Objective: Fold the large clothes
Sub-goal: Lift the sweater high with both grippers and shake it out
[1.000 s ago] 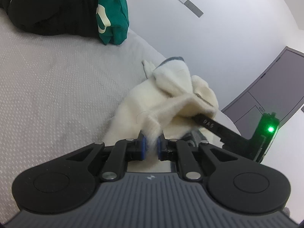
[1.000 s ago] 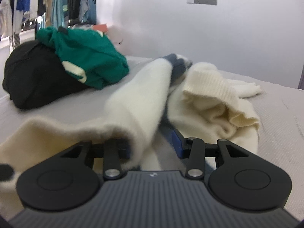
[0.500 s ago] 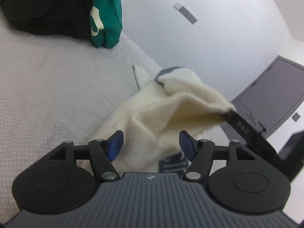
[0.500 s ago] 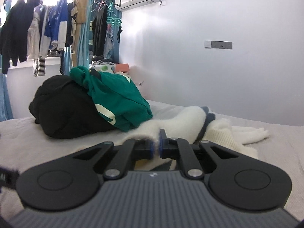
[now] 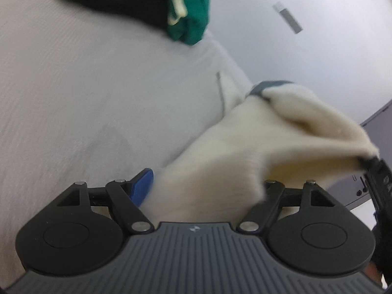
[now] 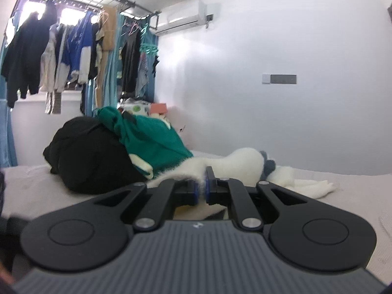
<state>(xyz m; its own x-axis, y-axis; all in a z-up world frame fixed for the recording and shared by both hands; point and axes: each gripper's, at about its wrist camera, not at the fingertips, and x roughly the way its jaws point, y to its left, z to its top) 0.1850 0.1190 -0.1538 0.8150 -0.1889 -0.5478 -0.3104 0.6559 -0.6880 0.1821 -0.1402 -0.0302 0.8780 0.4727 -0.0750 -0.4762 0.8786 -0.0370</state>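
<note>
The right gripper [image 6: 201, 191] is clamped on a fold of the cream sweater [image 5: 245, 152], lifting it off the bed [image 5: 85, 103] for spreading, while the left gripper [image 5: 208, 186], its jaws just opened wide around the sweater, pinches nothing, likely to regrip.

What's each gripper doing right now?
Left gripper: jaws open, just been opening; cream sweater lies loose between them.
Right gripper: shut on cream sweater.

Clothes rack [image 6: 73, 49] by window; air conditioner [image 6: 183, 17] high on wall; wall switch [image 6: 279, 79].
</note>
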